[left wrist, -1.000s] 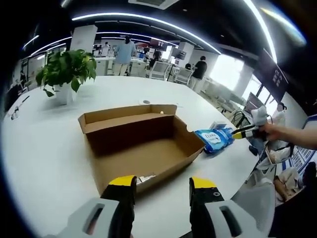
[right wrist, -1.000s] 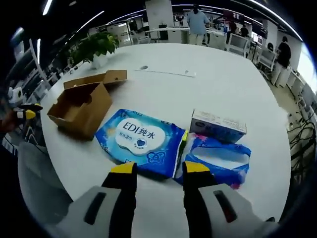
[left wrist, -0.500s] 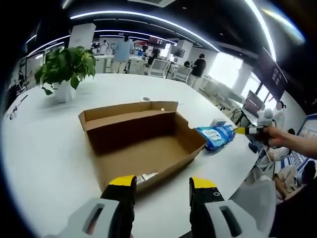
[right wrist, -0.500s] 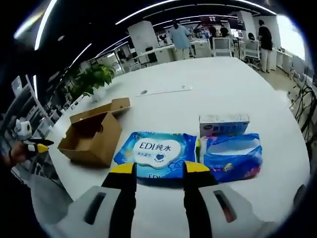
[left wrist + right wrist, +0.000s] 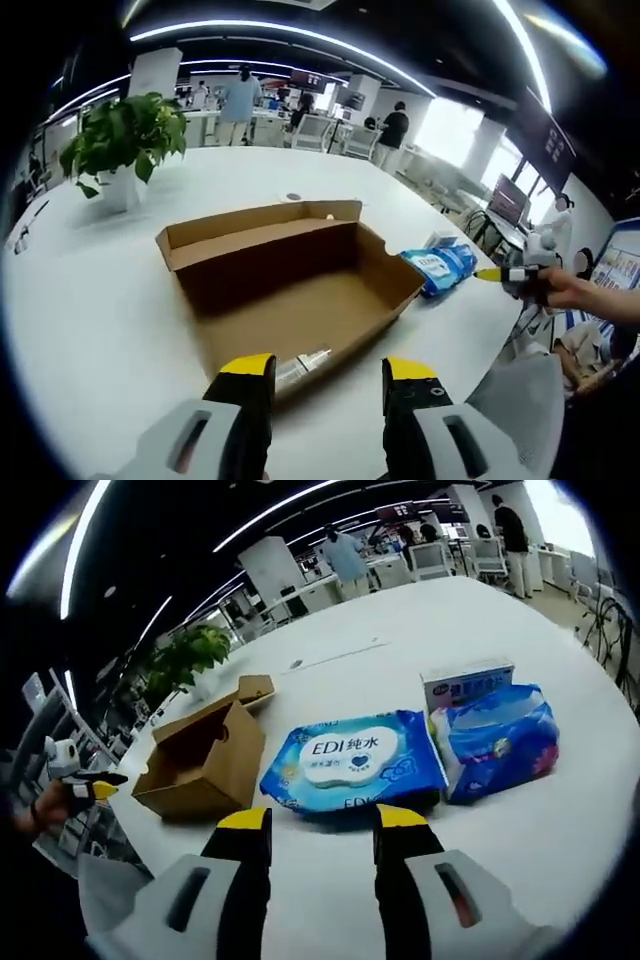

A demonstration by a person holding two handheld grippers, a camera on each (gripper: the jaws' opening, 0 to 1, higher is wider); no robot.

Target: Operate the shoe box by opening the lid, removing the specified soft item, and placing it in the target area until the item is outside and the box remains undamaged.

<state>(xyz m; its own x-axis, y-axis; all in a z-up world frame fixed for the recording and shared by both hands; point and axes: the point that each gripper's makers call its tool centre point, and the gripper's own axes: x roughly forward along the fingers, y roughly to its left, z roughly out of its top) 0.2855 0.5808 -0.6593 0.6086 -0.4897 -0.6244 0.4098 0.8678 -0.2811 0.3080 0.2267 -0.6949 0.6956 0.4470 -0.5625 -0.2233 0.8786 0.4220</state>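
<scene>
Right gripper point(image 5: 312, 822) hangs unclenched just short of my wipes pack point(image 5: 352, 759), which lies outside, right of the open shoe box point(image 5: 205, 768); left gripper point(image 5: 326, 368) empty too. I'd withdraw slowly, avoiding the cardboard.

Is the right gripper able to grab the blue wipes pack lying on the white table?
Probably yes. The right gripper is open, the blue wipes pack lies just ahead of its jaws, and nothing sits between them.
</scene>
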